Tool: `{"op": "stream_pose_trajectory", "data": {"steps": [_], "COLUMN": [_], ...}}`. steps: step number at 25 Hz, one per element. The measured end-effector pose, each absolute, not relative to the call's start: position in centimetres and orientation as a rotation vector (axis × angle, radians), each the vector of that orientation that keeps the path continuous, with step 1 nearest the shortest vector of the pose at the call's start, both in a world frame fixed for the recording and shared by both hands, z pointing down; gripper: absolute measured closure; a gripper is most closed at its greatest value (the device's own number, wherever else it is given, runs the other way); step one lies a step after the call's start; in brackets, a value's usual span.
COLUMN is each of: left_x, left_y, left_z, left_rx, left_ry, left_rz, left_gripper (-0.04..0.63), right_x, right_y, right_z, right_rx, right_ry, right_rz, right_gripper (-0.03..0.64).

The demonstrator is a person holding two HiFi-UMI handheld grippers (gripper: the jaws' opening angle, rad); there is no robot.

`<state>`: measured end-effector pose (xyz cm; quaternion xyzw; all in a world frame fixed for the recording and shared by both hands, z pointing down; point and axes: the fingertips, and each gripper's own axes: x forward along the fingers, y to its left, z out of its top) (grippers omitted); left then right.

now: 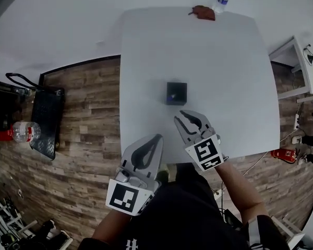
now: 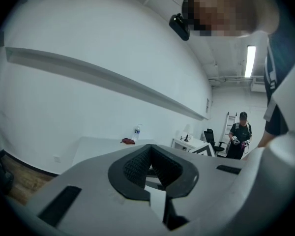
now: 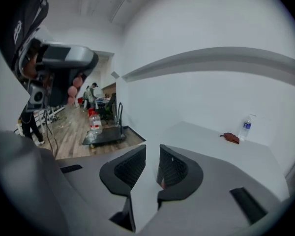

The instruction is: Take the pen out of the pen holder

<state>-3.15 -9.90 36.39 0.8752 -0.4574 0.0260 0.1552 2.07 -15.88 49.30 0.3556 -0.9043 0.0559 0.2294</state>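
Pen holder [image 1: 176,93] at middle of table [image 1: 235,77], bottle [image 1: 221,1] at its far edge, cart [image 1: 46,121] on floor left of table

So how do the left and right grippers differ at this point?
The left gripper's jaws meet at the tips, while the right gripper's jaws stand apart with a narrow gap. The right gripper sits closer to the pen holder, and the left gripper hangs by the table's near edge. Both are empty.

I see 1 white table [image 1: 224,72], 1 black pen holder [image 1: 176,93] standing near its middle, 1 brown crumpled item [image 1: 202,12] at its far edge, 1 clear water bottle [image 1: 221,1] just beside that, toward the far right corner
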Motion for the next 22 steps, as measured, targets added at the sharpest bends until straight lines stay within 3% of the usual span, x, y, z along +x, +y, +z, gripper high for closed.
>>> {"op": "stream_pose_trajectory", "data": {"steps": [9,22], "left_x": [-3.9,-4.9], "left_y": [-12.6,-13.6], "left_z": [39.0,41.2], "left_rx": [2.375,2.295], "left_ry": [-1.386,-1.414], "left_rz": [0.119,0.14], "left_gripper": [0.588,0.588], "right_x": [0.3,-1.0], "right_y": [-19.7,-21.0], "right_z": [56.9,60.5], "right_rx": [0.813,0.674], "right_ry": [-2.349,-2.247], "right_rz": [-0.066,-0.254], "right_gripper": [0.528,0.518]}}
